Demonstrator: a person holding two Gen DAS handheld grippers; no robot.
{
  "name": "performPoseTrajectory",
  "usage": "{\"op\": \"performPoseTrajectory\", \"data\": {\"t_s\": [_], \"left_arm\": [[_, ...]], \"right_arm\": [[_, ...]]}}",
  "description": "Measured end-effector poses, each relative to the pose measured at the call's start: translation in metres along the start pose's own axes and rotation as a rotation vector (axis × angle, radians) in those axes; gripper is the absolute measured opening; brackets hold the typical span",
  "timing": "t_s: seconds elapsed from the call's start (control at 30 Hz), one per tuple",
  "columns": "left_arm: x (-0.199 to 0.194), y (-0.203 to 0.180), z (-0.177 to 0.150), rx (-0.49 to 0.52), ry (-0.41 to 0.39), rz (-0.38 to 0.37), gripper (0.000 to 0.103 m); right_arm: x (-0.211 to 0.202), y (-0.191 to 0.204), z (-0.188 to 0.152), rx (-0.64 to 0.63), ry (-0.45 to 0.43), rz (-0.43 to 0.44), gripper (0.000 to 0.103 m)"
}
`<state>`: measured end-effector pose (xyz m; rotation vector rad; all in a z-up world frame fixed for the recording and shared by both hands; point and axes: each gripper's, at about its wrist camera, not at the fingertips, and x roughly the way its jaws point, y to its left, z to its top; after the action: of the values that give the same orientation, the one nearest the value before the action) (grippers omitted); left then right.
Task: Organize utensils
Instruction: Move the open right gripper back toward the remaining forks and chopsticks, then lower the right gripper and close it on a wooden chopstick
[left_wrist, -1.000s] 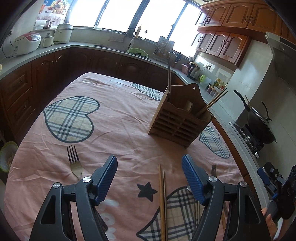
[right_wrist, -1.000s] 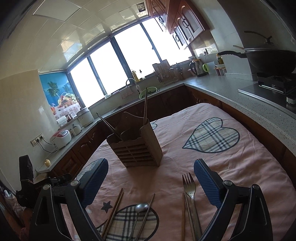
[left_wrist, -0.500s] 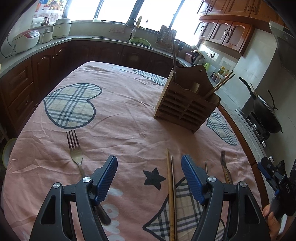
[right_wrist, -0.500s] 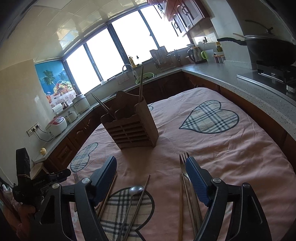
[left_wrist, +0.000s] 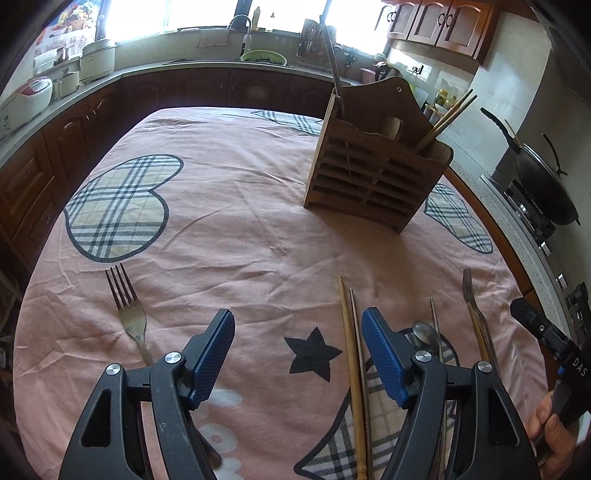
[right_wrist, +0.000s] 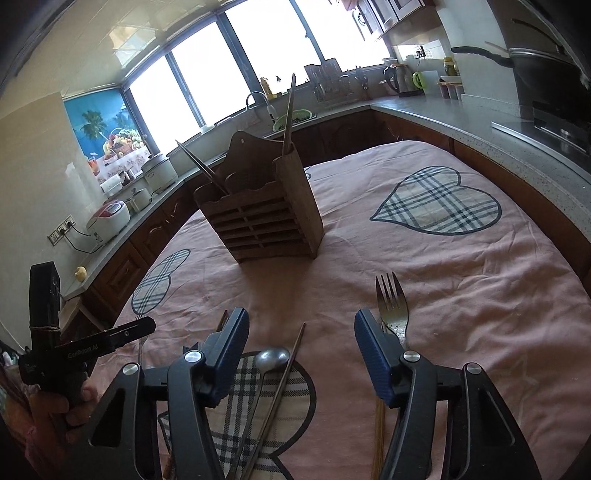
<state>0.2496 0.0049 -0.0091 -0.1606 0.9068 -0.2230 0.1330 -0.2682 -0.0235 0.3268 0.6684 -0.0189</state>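
Observation:
A wooden utensil holder (left_wrist: 373, 166) (right_wrist: 258, 218) stands on the pink cloth with chopsticks and a long handle in it. My left gripper (left_wrist: 297, 332) is open above the cloth, nothing between its fingers. A fork (left_wrist: 127, 310) lies to its left and a pair of chopsticks (left_wrist: 351, 350) beside its right finger. My right gripper (right_wrist: 301, 332) has its jaws closing; a spoon (right_wrist: 273, 358) and a dark chopstick (right_wrist: 291, 362) lie on the cloth between them, untouched. Another fork (right_wrist: 391, 306) lies by its right finger.
Dark cabinets and a grey counter (right_wrist: 480, 122) ring the table. A wok (left_wrist: 543, 184) sits on the stove at right, rice cookers (left_wrist: 33, 96) at left. A hand holds each gripper: the right one (left_wrist: 546, 332) and the left one (right_wrist: 85, 350) show at the edges.
Both grippers have sunk toward the cloth and tipped further down, so the utensils show larger. The right jaws have narrowed clearly; the left jaws kept their width.

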Motion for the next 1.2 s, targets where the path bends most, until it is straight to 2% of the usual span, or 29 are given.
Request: {"op": "performPoseTrajectory", "data": {"t_s": [0.2, 0.43, 0.63, 0.83, 1.07, 1.2], "left_arm": [[0.024, -0.010, 0.007, 0.038, 0.040, 0.024, 0.067], [0.054, -0.018, 0.015, 0.070, 0.086, 0.024, 0.065], [0.078, -0.021, 0.022, 0.076, 0.120, 0.024, 0.061], [0.099, -0.031, 0.028, 0.108, 0.148, 0.020, 0.057], [0.107, -0.041, 0.025, 0.184, 0.149, 0.061, 0.053], [0.111, -0.049, 0.025, 0.227, 0.173, 0.070, 0.052]], "right_arm": [[0.026, 0.007, -0.004, -0.027, 0.081, -0.004, 0.053], [0.056, 0.010, -0.008, -0.043, 0.157, -0.002, 0.051], [0.082, 0.007, -0.011, -0.052, 0.216, -0.027, 0.040], [0.093, 0.005, -0.010, -0.063, 0.234, -0.046, 0.035], [0.095, 0.004, -0.009, -0.085, 0.248, -0.058, 0.028], [0.099, 0.012, -0.007, -0.151, 0.265, -0.088, 0.028]]}}
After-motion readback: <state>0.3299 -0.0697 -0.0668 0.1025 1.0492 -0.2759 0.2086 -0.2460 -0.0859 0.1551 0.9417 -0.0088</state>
